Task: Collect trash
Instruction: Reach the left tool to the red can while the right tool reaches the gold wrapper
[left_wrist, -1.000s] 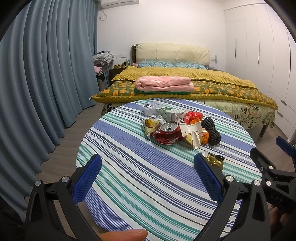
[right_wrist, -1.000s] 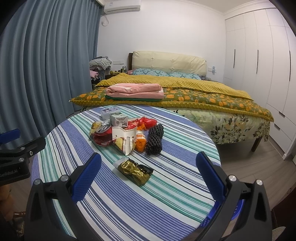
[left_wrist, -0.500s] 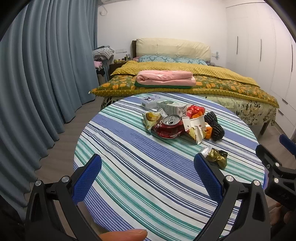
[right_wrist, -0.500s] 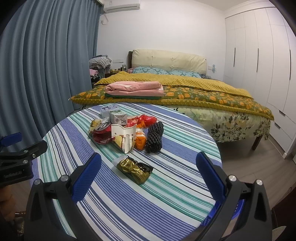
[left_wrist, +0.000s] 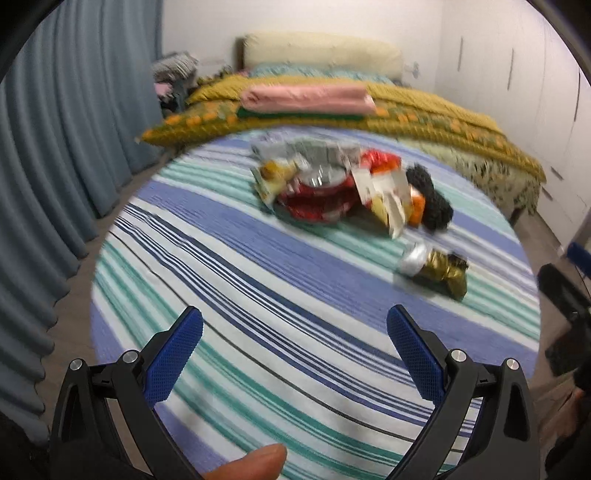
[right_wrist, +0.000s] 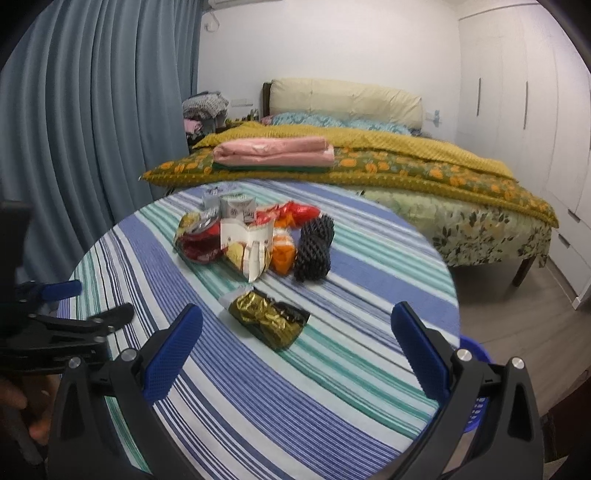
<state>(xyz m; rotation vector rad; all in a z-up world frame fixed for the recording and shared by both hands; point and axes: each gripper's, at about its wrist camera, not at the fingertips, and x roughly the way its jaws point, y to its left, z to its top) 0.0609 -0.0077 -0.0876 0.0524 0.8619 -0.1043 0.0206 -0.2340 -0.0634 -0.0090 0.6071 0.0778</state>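
Note:
A pile of trash lies on the round striped table (left_wrist: 258, 295): a crushed red can (left_wrist: 317, 199), a yellow snack bag (left_wrist: 271, 179), a white carton (right_wrist: 245, 243), red wrappers (right_wrist: 291, 212), an orange packet (right_wrist: 283, 254) and a black mesh roll (right_wrist: 314, 251). A gold crumpled wrapper (right_wrist: 267, 317) lies apart, nearer to me; it also shows in the left wrist view (left_wrist: 441, 271). My left gripper (left_wrist: 293, 354) is open and empty above the near table. My right gripper (right_wrist: 295, 350) is open and empty, just short of the gold wrapper.
A bed (right_wrist: 369, 162) with a yellow cover and folded pink cloth (right_wrist: 273, 151) stands behind the table. Blue curtains (right_wrist: 92, 129) hang at left, white wardrobes (right_wrist: 535, 110) at right. A blue basket (right_wrist: 476, 398) sits on the floor past the table's right edge.
Both grippers have moved forward and lower toward the table; the trash pile looms larger. The left view is blurred by motion. Both stay open.

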